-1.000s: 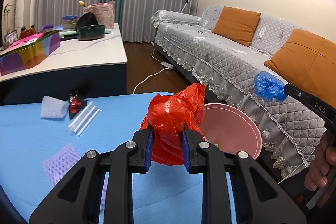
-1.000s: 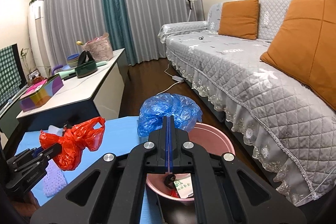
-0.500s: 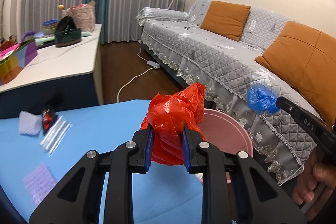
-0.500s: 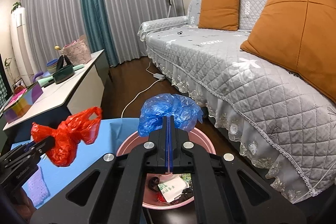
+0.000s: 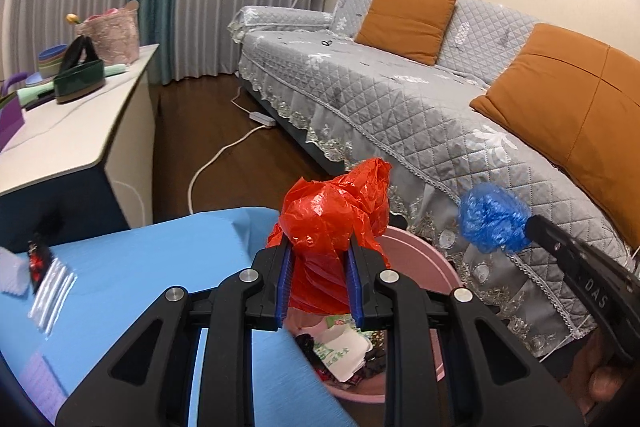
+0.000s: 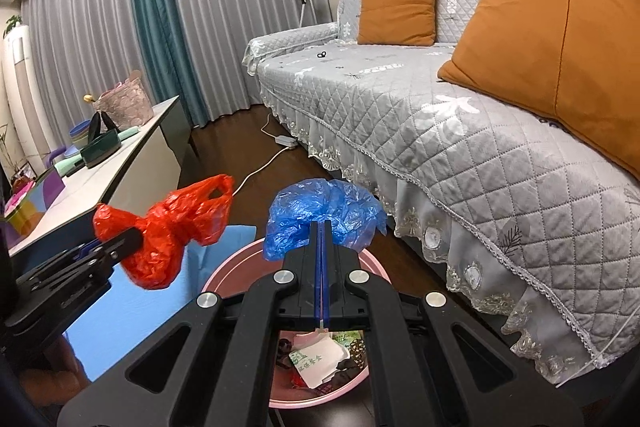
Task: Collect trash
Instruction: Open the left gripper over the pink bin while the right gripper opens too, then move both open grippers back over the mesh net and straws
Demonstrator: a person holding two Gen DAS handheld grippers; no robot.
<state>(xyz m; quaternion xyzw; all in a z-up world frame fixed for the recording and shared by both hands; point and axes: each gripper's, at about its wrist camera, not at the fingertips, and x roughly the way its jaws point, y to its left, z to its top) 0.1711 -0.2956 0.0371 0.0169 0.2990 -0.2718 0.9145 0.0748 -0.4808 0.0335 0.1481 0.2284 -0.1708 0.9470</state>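
My left gripper (image 5: 319,247) is shut on a crumpled red plastic bag (image 5: 334,215) and holds it over the near rim of a pink basin (image 5: 416,255); the bag also shows in the right wrist view (image 6: 168,227). My right gripper (image 6: 322,227) is shut on a crumpled blue plastic bag (image 6: 320,211) above the pink basin (image 6: 240,263). The blue bag also shows in the left wrist view (image 5: 492,219). The basin holds paper wrappers and other scraps (image 6: 320,359).
A blue-covered table (image 5: 140,267) carries a white foam net (image 5: 12,275), a dark snack wrapper (image 5: 38,259), a clear wrapper (image 5: 54,295) and a purple foam net (image 5: 40,383). A grey sofa (image 5: 400,99) stands to the right, a white sideboard (image 5: 60,131) to the left.
Both grippers have moved toward the basin with their bags. The table trash has slid left in the left view, and the basin's contents show more.
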